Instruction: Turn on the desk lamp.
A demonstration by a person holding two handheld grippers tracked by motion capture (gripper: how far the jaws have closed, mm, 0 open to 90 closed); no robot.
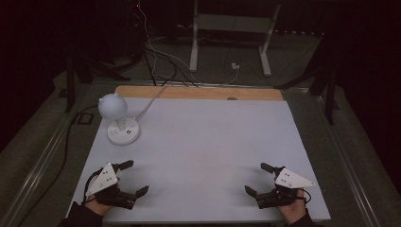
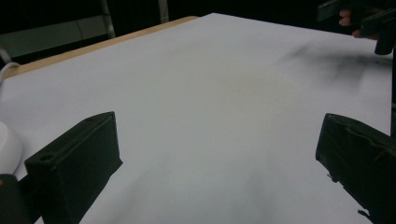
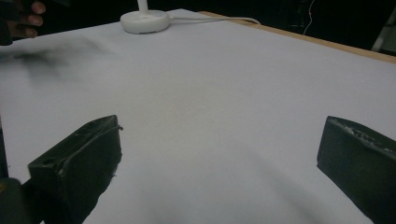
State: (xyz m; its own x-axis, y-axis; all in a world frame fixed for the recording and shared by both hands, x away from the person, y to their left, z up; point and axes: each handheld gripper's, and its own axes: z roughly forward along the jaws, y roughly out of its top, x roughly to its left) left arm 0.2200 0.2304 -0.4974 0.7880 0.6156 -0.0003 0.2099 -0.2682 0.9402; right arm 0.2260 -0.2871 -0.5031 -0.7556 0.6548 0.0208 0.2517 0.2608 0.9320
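High view, contents of one table point(image 1: 198, 142) with a white top and a wooden strip along its far edge.

Item 1: left gripper point(image 1: 134, 178), at about 7 o'clock on the table, jaws spread wide apart, nothing between them. The left gripper view confirms both black jaws well apart over bare white surface.

Item 2: right gripper point(image 1: 259, 178), at about 5 o'clock, jaws likewise spread wide and empty, confirmed in the right gripper view.

Item 3: lamp point(image 1: 117, 118), white, with a round globe head on a disc base, standing upright at about 10 o'clock; a white cord point(image 1: 150, 100) runs from the base over the far edge. It stands nearest the left gripper, yet well apart from it.

Count: grippers, two; lamps, one; cords on the table, one; tables, one. Beyond the table: one white metal frame point(image 1: 231, 33) on the floor at 12 o'clock, plus loose cables.

Handling note (judgement): the work appears to be at its start, both grippers at rest. To approach the lamp well, bring the left gripper toward 10 o'clock with the jaws kept apart, aiming low at the base or stem so the globe head does not tip it, and mind the cord.
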